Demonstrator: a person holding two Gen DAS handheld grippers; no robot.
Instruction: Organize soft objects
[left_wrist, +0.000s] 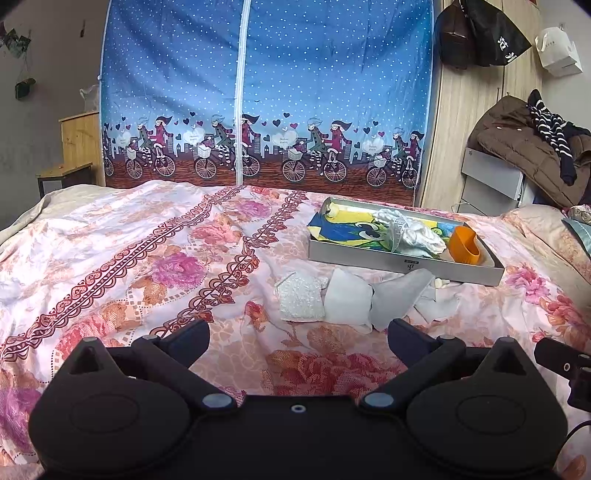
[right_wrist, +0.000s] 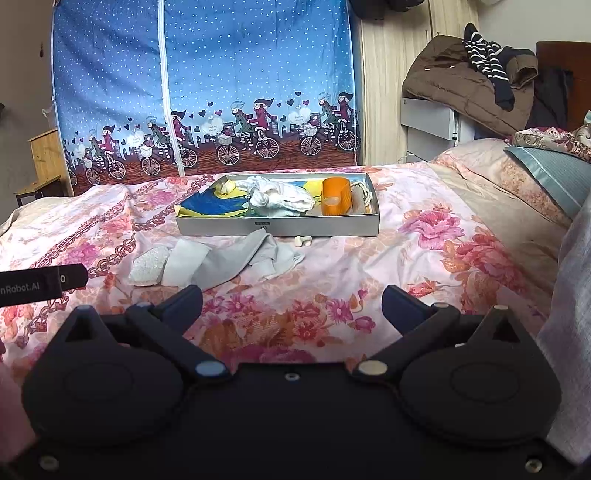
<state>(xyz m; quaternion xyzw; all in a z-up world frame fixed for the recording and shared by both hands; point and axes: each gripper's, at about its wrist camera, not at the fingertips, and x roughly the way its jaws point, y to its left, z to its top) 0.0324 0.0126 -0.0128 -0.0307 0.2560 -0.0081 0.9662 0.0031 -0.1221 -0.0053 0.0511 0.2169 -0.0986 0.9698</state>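
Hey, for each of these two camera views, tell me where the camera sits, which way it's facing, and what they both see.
Left wrist view: rides the left tongs, open, facing across the floral bed toward the blue wardrobe; the tray lies ahead to the right, the right tongs' edge at far right.
Right wrist view: rides the right tongs, open, facing the same way from farther right; the tray sits nearly centred, the left tongs' edge pokes in at left.
Shared: bed, wardrobe, tray with orange cup, grey cloths in front of it.

A blue fabric wardrobe (left_wrist: 266, 92) with a bicycle print stands behind the bed. A brown coat (right_wrist: 461, 88) lies heaped on a white cabinet (right_wrist: 428, 118) (striped garment (right_wrist: 484, 55) on top). Bags (left_wrist: 480, 33) hang upper right.
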